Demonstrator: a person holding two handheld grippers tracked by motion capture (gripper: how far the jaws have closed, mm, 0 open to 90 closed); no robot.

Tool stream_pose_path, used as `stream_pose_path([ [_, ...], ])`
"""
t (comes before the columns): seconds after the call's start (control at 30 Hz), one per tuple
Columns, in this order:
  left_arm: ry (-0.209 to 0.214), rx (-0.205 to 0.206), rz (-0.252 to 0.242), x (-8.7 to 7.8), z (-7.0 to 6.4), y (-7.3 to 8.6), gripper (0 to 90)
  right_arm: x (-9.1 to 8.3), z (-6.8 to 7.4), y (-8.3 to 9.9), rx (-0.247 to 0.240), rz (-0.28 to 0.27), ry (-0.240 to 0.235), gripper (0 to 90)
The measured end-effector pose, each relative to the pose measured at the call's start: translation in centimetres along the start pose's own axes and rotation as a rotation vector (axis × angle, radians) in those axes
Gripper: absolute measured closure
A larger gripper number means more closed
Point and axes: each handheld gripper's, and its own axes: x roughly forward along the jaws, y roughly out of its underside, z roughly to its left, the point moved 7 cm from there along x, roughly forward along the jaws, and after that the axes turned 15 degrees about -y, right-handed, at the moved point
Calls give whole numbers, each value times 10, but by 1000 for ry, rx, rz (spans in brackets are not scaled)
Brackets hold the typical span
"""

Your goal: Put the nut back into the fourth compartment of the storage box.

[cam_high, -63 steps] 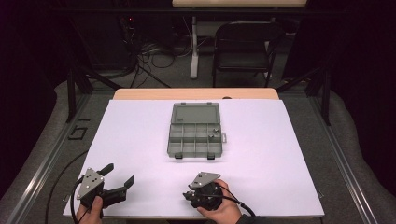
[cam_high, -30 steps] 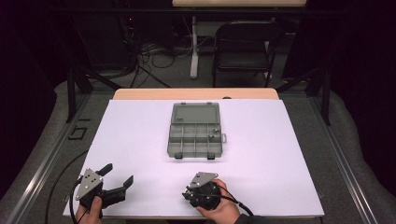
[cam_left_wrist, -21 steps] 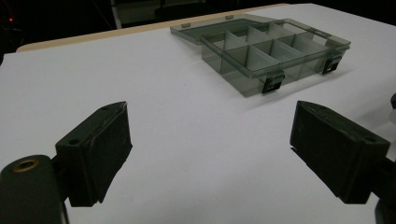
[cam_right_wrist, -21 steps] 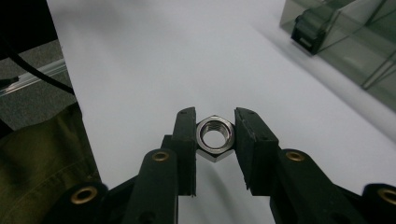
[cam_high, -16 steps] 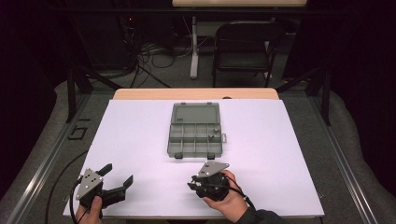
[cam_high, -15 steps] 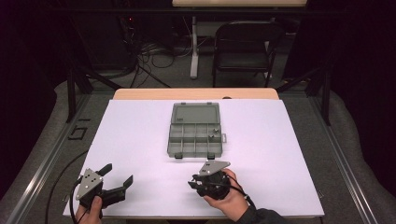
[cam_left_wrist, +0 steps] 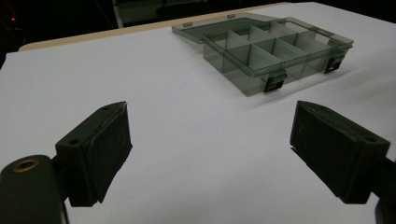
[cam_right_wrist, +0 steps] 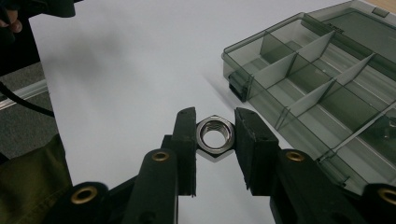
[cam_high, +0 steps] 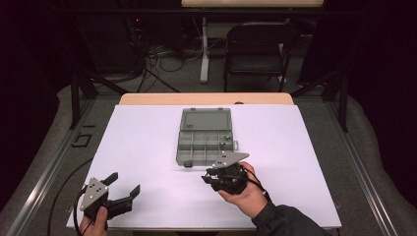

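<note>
Right tool (cam_right_wrist: 215, 135): a steel hex nut (cam_right_wrist: 214, 135) is being clamped across its flats between the nearly closed jaws, bore facing up, likely so it can be dropped flat into a cell. It is being held just off the near edge of the open compartment box (cam_high: 204, 140), mid-surface. Left tool (cam_left_wrist: 210, 149): is being kept wide apart and unloaded near the surface's (cam_high: 305, 147) near-left corner, out of the way.

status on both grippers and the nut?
Right gripper shut on hex nut, near the open organizer box. Left gripper open, empty. Nothing between nut and box.
</note>
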Motion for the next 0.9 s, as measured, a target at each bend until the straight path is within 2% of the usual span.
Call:
stream_pose_path([
  [0.07,1,1,2,0,0,0,125,-1,-6,-2,10,12,7,704],
  [0.27,2,2,3,0,0,0,125,-8,-29,-14,51,-22,44,704],
  [0.4,2,1,2,0,0,0,125,-14,-42,-23,63,-16,67,704],
  [0.57,3,1,3,0,0,0,125,-20,-61,-35,83,-34,105,704],
  [0.9,3,2,2,0,0,0,124,-23,-89,-40,129,-38,161,703],
])
